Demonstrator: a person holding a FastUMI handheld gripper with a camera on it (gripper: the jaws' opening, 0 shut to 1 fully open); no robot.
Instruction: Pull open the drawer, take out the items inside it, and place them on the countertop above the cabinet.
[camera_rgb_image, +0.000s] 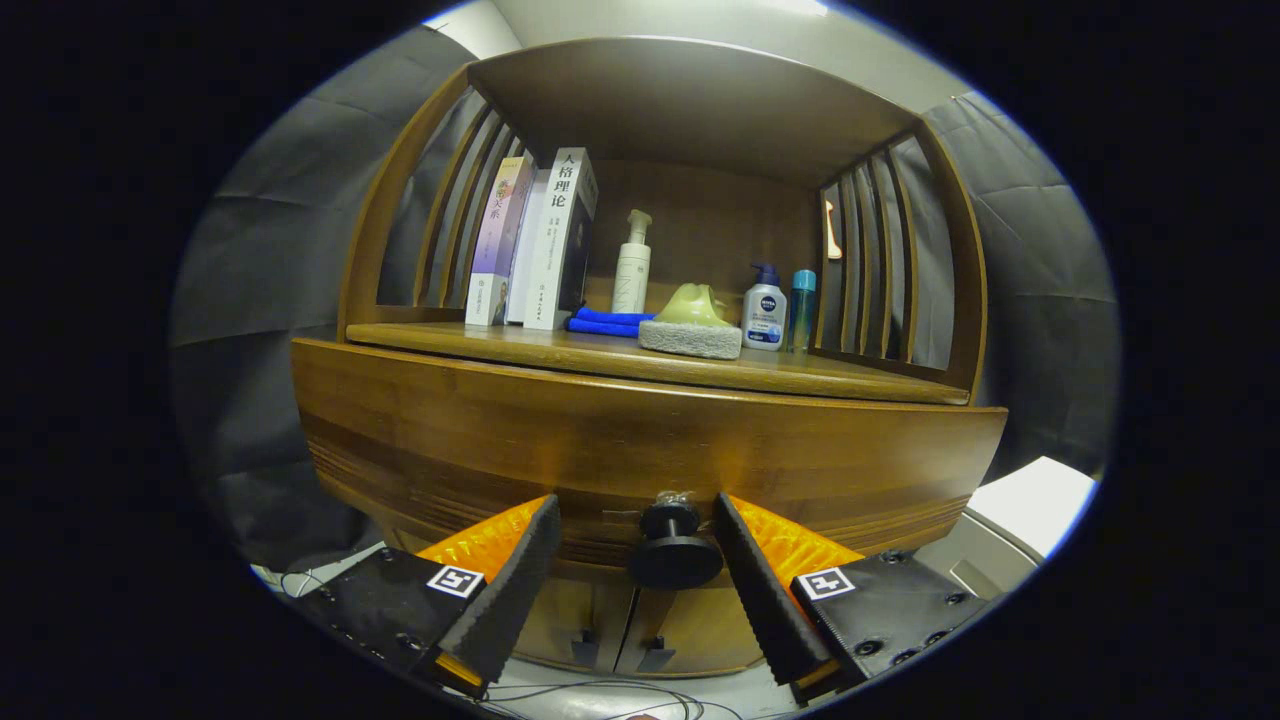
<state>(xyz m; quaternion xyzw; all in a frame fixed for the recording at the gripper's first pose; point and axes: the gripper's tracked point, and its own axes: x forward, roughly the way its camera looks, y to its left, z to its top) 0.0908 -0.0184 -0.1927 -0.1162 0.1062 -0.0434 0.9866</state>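
Observation:
A wooden cabinet fills the view, with its closed drawer front (640, 440) stretching across it. A round dark knob (673, 548) sticks out of the drawer front. My gripper (637, 512) is open, with the knob between its two fingers; the right finger is closer to the knob than the left, and neither touches it. The countertop (700, 368) lies just above the drawer. The inside of the drawer is hidden.
On the countertop stand three books (535, 245), a white pump bottle (632, 265), a folded blue cloth (608, 321), a green brush on a grey sponge (692, 320), a white bottle (765, 310) and a slim teal bottle (802, 305). Cabinet doors (640, 625) sit below the drawer. Cables (600, 695) trail on the floor.

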